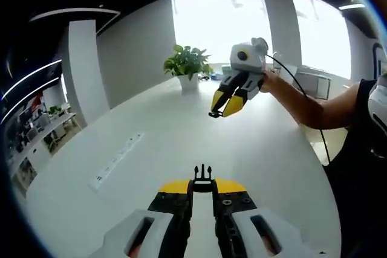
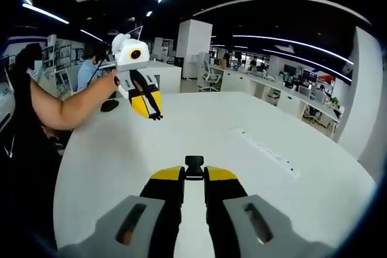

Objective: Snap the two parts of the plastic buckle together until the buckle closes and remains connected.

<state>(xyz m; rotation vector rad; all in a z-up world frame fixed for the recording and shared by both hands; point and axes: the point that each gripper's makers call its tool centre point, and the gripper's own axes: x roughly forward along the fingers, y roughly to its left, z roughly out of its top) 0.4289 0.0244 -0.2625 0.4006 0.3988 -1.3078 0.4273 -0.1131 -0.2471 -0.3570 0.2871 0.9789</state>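
Note:
My left gripper (image 1: 203, 190) is shut on a black pronged buckle part (image 1: 202, 177), whose prongs stick out past the yellow fingertips. In the right gripper view that same gripper (image 2: 155, 115) hangs above the white table (image 2: 199, 134) at upper left, with the prongs at its tip. My right gripper (image 2: 194, 173) is shut on the black socket part of the buckle (image 2: 194, 165), which pokes up between its yellow tips. From the left gripper view it (image 1: 217, 111) is held high over the table, a small black piece at its tips. The two halves are far apart.
A long white power strip (image 1: 117, 161) lies on the table (image 1: 254, 149), also the power strip (image 2: 266, 151). A potted plant (image 1: 188, 66) stands at the table's far end. A person's forearm (image 1: 308, 108) and body are at the table's edge. Desks and chairs (image 2: 208, 78) fill the office behind.

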